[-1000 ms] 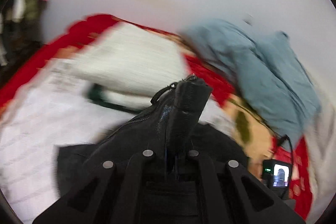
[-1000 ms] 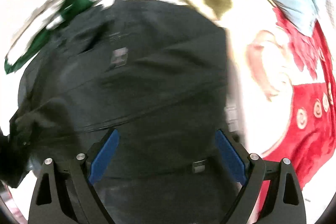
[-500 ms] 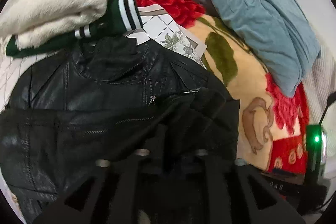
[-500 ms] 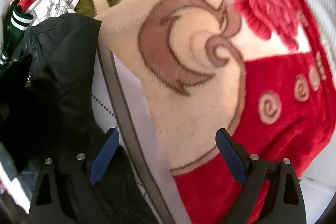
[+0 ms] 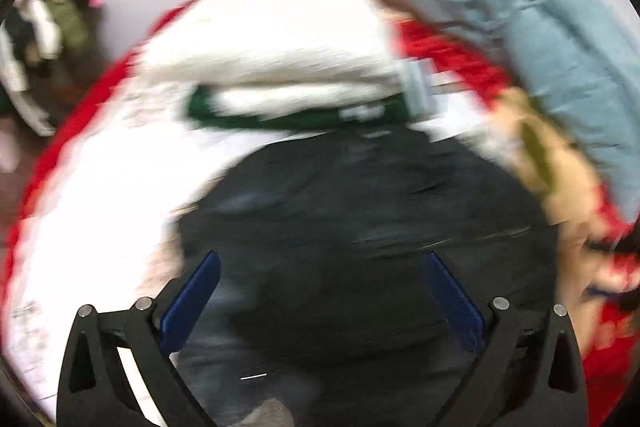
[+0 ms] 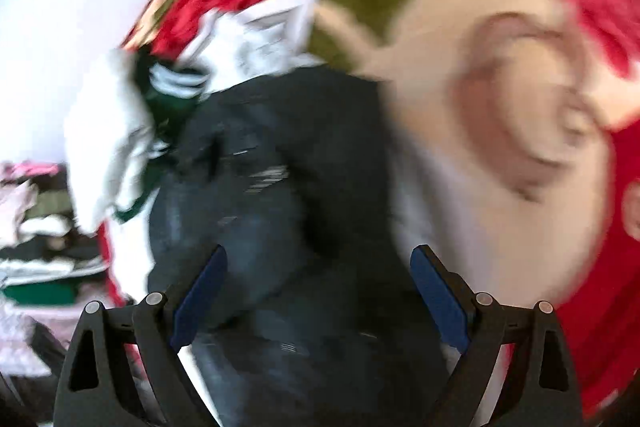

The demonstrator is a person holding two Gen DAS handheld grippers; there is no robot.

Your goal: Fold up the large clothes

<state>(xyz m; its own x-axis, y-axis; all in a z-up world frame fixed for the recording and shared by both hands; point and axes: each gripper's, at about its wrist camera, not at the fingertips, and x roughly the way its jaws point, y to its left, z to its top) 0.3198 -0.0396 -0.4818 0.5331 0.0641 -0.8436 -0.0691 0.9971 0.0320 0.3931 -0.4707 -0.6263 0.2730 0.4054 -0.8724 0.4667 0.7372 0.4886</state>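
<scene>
A black leather jacket (image 5: 360, 227) lies bunched on the bed, blurred by motion. My left gripper (image 5: 320, 291) is open above its near part and holds nothing. In the right wrist view the jacket (image 6: 280, 207) fills the lower middle. My right gripper (image 6: 318, 291) is open over it and empty. Blue pads (image 6: 200, 291) show on both grippers.
A folded white and green garment (image 5: 280, 67) lies behind the jacket. A pale blue duvet (image 5: 560, 67) is heaped at the back right. A red and cream floral blanket (image 6: 500, 107) covers the bed. More clothes (image 6: 36, 227) hang at the left.
My left gripper has let go of the jacket and opened. Both views swing fast and are blurred. The right gripper is back over the jacket.
</scene>
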